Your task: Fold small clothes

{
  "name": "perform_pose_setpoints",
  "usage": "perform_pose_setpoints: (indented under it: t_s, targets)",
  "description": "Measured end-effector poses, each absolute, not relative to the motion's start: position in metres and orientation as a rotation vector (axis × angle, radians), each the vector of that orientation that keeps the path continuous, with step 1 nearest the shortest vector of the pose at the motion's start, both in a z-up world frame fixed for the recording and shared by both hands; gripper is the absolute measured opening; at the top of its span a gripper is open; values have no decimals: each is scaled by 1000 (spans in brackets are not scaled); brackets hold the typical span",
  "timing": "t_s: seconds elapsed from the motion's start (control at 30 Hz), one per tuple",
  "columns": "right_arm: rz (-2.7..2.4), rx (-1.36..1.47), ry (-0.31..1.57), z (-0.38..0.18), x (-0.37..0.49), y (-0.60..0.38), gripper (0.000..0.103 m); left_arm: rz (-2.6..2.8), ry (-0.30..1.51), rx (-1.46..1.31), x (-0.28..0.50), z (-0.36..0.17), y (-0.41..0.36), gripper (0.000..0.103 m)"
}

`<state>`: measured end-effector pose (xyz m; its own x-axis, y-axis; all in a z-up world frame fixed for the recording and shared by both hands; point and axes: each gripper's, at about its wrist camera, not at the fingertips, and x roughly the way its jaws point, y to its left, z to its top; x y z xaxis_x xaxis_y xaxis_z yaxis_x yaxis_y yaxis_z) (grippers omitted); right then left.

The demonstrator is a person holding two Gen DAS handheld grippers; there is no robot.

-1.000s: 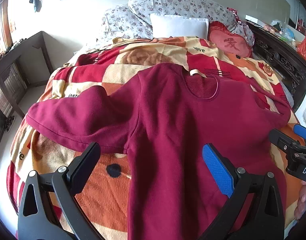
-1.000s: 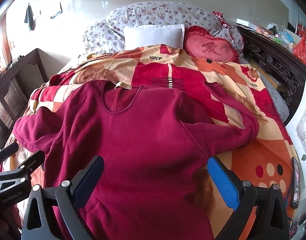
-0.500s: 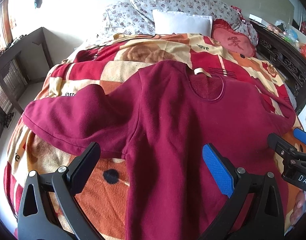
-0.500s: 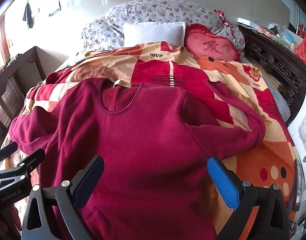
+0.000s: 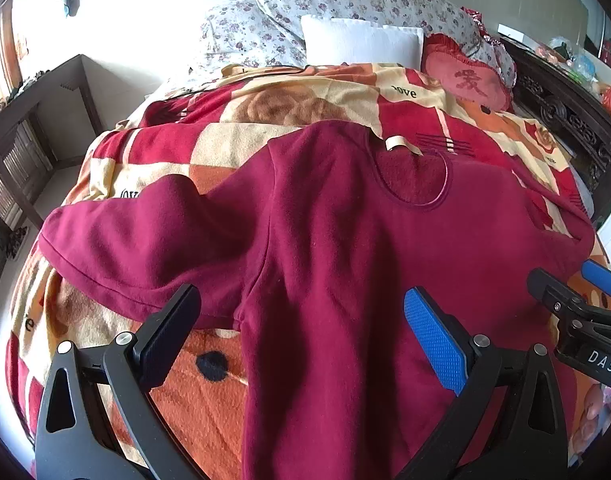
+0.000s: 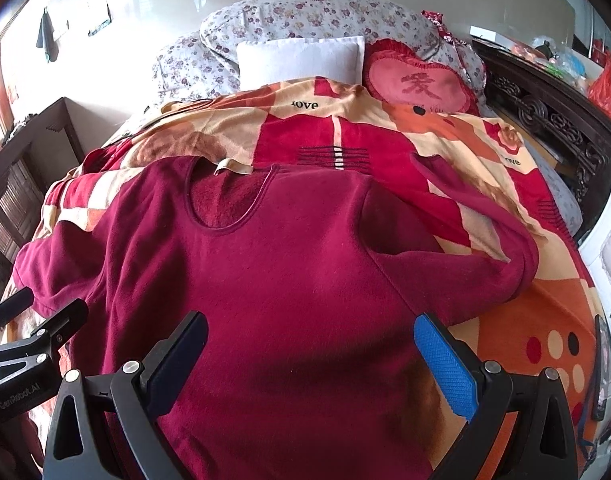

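Observation:
A dark red long-sleeved fleece top (image 5: 345, 248) (image 6: 273, 280) lies face up and spread out on the bed blanket, neck hole towards the pillows. Its left sleeve (image 5: 137, 240) stretches out to the left; its right sleeve (image 6: 477, 240) is bent back on the right. My left gripper (image 5: 301, 332) hovers open over the lower left body by the armpit, holding nothing. My right gripper (image 6: 311, 356) hovers open above the lower middle of the top, also with nothing in it. Each gripper shows at the edge of the other's view.
The blanket (image 6: 385, 136) is red, orange and cream. Flowered pillows (image 6: 305, 16), a white cushion (image 6: 301, 58) and a red heart cushion (image 6: 417, 84) lie at the head. Dark carved wooden furniture (image 6: 545, 116) stands right, a wooden cabinet (image 5: 37, 120) left. A phone (image 6: 601, 364) lies at the bed's right edge.
Both grippers have shifted slightly over the top and stayed open; the garment lies as it did.

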<state>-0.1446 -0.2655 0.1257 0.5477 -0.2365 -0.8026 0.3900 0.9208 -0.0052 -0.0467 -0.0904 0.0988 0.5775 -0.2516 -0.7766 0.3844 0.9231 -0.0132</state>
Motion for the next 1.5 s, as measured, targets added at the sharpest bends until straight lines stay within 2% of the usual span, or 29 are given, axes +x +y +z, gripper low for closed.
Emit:
perform_pose_setpoints:
  t_s: [1.5]
  targets:
    - [-329,178,964,103,-97,-247,102,-303,928,132,-9,73,-73,102]
